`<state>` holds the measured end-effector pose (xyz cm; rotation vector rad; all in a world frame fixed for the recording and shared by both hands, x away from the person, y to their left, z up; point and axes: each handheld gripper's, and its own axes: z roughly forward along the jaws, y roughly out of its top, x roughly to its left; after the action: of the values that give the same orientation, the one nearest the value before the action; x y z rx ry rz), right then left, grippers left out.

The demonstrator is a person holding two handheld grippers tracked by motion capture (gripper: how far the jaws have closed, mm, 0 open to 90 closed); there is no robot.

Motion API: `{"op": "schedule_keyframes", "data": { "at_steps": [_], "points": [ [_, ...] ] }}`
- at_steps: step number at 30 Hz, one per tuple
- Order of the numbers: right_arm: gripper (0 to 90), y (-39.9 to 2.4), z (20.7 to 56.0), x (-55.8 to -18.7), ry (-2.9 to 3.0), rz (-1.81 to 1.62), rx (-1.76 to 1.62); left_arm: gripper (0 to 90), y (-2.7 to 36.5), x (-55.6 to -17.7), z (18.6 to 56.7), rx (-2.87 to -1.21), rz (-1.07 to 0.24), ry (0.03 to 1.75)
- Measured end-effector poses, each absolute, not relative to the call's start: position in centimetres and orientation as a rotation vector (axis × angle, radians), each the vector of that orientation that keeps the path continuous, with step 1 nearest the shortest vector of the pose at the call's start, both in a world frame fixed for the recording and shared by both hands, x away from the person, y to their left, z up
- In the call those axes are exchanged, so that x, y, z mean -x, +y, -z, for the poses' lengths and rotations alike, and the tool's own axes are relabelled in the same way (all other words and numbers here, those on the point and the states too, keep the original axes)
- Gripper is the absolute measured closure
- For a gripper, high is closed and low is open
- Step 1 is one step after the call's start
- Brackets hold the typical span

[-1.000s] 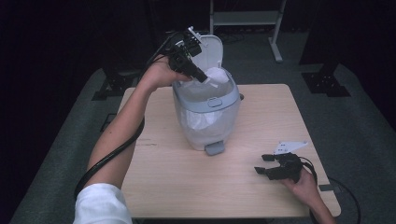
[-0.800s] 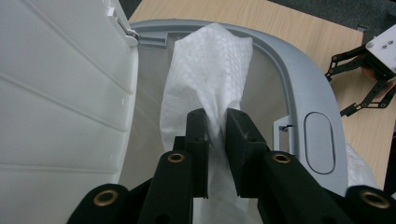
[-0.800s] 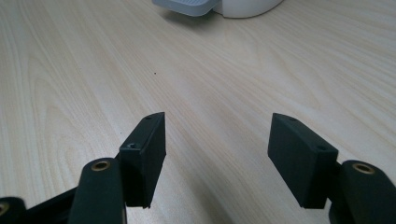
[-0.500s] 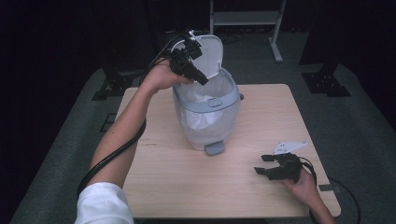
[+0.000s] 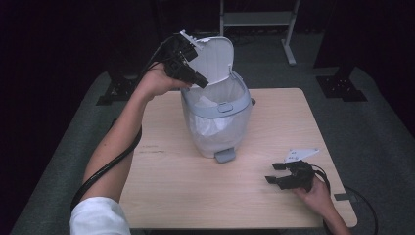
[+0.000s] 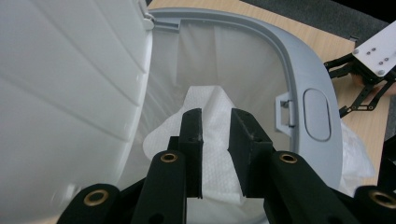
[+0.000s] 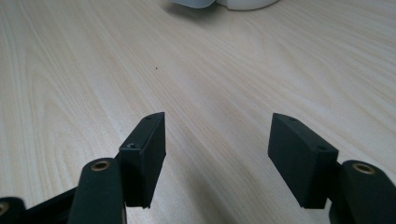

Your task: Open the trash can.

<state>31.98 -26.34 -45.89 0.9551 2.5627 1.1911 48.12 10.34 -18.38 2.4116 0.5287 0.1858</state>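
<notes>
A pale grey pedal bin (image 5: pixel 218 129) stands mid-table with its white lid (image 5: pixel 213 58) raised and a white liner inside. A crumpled white tissue (image 5: pixel 209 104) lies in the bin, also seen past my left jaws as the tissue (image 6: pixel 212 100). My left gripper (image 5: pixel 199 81) hovers over the bin's left rim beside the lid. Its jaws have just been opening and stand a little apart with nothing pressed between them (image 6: pixel 215 114). My right gripper (image 5: pixel 271 173) rests on the table at the front right, jaws wide and empty (image 7: pixel 217 126).
The bin's pedal (image 5: pixel 224 155) points at the front of the wooden table (image 5: pixel 161 186). A white rack (image 5: pixel 288 49) and dark stand feet (image 5: pixel 342 88) stand on the floor behind. The left gripper's cable (image 5: pixel 105 169) hangs along the left forearm.
The left gripper held a white tissue over the bin opening; the tissue now lies inside the bin, and the gripper has drawn back to the left, near the lid. The right hand stayed still.
</notes>
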Motion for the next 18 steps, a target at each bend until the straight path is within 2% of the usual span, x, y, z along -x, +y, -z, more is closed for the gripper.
{"op": "schedule_keyframes", "data": {
  "at_steps": [8, 18],
  "points": [
    [35.6, -26.4, 45.9, -32.1, 2.558, -1.188, -0.96, 75.9, 12.8, -47.8, 18.3, -2.386, -0.202, 0.551],
    [35.1, -26.5, 46.1, -32.1, 2.559, -1.184, -0.983, 82.3, 15.4, -48.0, 18.9, -2.35, -0.197, 0.593]
  ]
}}
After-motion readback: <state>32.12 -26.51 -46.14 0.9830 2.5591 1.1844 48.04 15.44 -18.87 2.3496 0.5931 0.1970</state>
